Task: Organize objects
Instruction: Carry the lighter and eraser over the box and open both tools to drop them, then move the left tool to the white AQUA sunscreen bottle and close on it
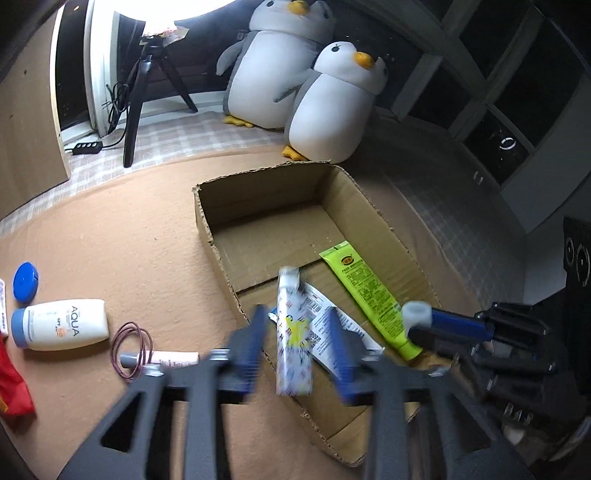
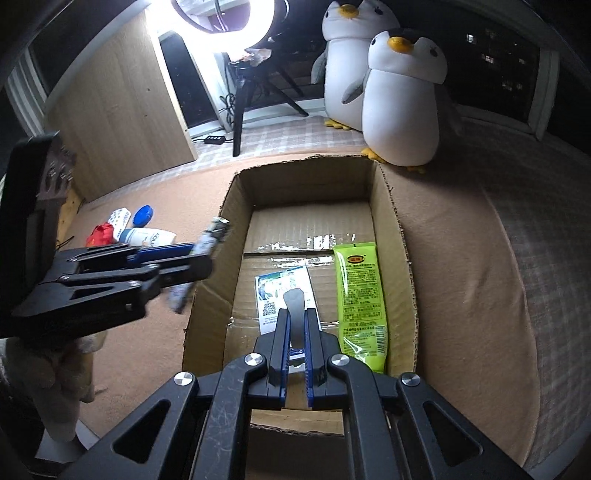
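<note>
Left wrist view, left gripper (image 1: pixel 295 343) spread, patterned tube (image 1: pixel 293 339) between, seemingly loose, long axis pointing away, over cardboard box (image 1: pixel 266 181).

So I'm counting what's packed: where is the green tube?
The green tube lies flat inside the cardboard box, along its right wall in the right wrist view, beside the white sachet.

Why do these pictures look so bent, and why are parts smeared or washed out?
Both views are fisheye, so the cardboard box and the window frames curve. Left wrist view: the patterned tube and the left hand-held gripper are motion-smeared. Right wrist view: the ring light blows out white, and tape in the box glares.
</note>
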`<move>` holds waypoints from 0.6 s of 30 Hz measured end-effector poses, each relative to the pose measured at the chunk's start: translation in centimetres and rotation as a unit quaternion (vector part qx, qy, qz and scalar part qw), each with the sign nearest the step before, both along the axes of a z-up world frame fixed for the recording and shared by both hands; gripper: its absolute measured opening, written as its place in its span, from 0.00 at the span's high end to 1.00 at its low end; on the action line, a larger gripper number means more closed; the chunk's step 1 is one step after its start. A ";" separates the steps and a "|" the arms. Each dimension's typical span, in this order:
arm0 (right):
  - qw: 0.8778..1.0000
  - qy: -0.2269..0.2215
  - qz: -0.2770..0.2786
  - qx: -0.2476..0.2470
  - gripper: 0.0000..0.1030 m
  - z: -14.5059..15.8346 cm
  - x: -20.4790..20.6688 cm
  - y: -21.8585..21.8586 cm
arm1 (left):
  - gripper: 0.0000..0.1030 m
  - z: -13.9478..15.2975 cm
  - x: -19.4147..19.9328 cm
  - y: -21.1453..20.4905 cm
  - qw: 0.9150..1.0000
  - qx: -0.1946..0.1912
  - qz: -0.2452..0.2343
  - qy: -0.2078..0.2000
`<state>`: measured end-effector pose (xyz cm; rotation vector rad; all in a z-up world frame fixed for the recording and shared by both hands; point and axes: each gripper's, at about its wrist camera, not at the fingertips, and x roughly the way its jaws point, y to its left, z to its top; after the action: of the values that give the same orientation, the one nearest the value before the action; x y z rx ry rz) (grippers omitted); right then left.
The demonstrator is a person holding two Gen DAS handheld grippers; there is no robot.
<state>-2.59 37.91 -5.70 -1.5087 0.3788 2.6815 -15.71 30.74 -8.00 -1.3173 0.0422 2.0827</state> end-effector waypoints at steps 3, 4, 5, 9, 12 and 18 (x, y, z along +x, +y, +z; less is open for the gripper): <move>1.000 -0.002 0.005 0.010 0.62 0.0 0.2 -0.4 | 0.39 0.3 -0.1 -0.5 1.000 -0.001 0.009 0.013; 1.000 0.003 0.006 0.014 0.51 0.0 0.3 -0.6 | 0.39 0.3 -0.2 -0.8 1.000 -0.002 0.012 0.013; 1.000 0.007 0.006 0.015 0.50 0.1 0.3 -0.7 | 0.39 0.3 -0.4 -1.4 1.000 -0.003 0.015 0.013; 1.000 0.010 -0.001 0.003 0.50 0.3 0.2 -0.9 | 0.39 0.0 -1.6 -4.2 0.999 -0.013 0.037 0.013; 1.000 0.013 -0.005 -0.005 0.50 0.3 0.3 -1.3 | 0.39 -0.2 -3.1 -7.2 0.998 -0.022 0.065 0.009; 0.999 0.016 -0.015 -0.026 0.49 0.0 0.4 -2.6 | 0.39 -1.0 -6.1 -13.1 0.992 -0.046 0.116 0.002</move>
<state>-2.19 35.34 -5.69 -1.4630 0.4727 2.6962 -21.80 17.63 -9.05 -1.4312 -0.0150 2.3010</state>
